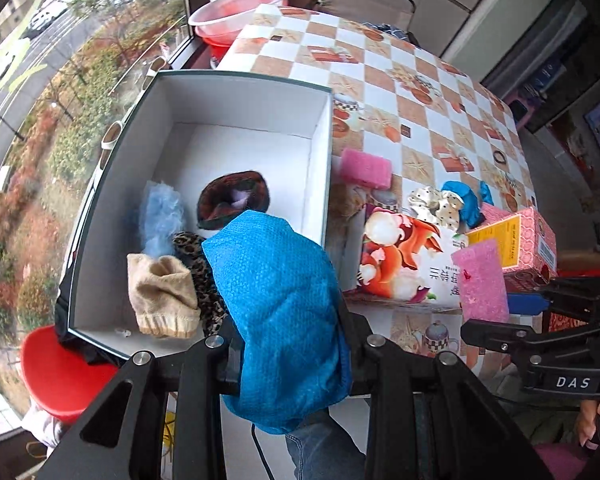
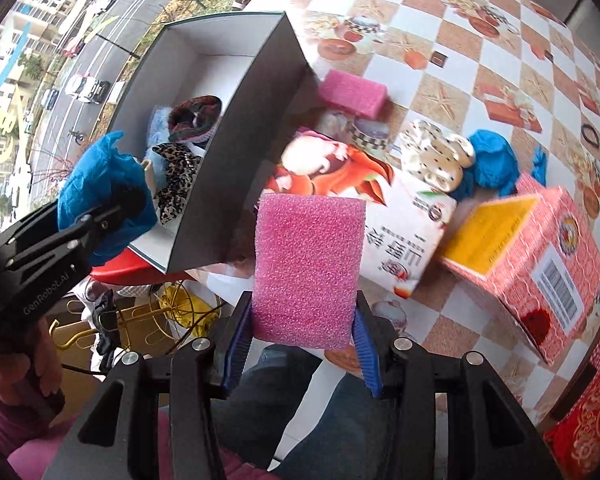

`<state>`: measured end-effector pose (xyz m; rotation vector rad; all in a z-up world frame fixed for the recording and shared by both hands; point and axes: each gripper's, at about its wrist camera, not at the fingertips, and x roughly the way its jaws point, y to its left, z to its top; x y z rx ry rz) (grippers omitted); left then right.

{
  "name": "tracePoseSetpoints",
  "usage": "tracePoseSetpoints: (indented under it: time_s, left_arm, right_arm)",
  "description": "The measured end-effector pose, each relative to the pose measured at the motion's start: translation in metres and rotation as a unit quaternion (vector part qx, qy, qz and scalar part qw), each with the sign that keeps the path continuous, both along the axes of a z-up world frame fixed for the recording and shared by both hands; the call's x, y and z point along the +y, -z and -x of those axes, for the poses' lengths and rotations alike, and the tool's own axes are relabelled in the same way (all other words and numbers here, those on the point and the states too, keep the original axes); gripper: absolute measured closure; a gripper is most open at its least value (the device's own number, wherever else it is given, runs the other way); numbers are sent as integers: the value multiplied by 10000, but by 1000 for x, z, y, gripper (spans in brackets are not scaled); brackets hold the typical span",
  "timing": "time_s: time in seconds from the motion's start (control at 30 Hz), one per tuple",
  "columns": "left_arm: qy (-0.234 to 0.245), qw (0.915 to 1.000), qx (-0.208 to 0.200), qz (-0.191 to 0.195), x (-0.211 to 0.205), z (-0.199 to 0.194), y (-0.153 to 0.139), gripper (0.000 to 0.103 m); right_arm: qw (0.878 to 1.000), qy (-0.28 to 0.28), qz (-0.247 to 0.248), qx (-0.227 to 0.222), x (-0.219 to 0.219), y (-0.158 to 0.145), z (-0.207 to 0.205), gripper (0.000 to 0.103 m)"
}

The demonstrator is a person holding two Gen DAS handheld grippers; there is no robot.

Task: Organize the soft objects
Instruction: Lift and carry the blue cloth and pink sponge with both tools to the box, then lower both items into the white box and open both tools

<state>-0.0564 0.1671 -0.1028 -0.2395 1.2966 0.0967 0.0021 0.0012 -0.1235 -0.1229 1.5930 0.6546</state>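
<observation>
Left wrist view: your left gripper (image 1: 288,344) pinches the blue cloth (image 1: 280,308) at the white box (image 1: 324,160)'s six-o'clock rim; your right gripper (image 2: 304,344) clamps the pink sponge (image 2: 306,268). Next: carry both over the box, then let go.

From my feed, the checkered table (image 1: 420,92) carries an open white box (image 1: 324,152), a pink sponge (image 1: 366,168), a cartoon-printed carton (image 1: 400,260), a pink box (image 2: 540,256), a dotted scrunchie (image 2: 436,156) and blue cloth (image 2: 494,164).
</observation>
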Motion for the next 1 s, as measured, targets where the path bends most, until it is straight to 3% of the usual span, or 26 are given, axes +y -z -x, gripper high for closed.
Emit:
tracePoseSetpoints:
  time_s: [0.4, 1.0]
  left_arm:
    - [-790, 9968, 116, -5, 40, 18, 11, 68]
    - [-1030, 9945, 180, -24, 54, 5, 19, 68]
  right_arm:
    - [9920, -1192, -7, -427, 99, -20, -12, 55]
    - [9872, -1472, 29, -610, 132, -24, -40, 55]
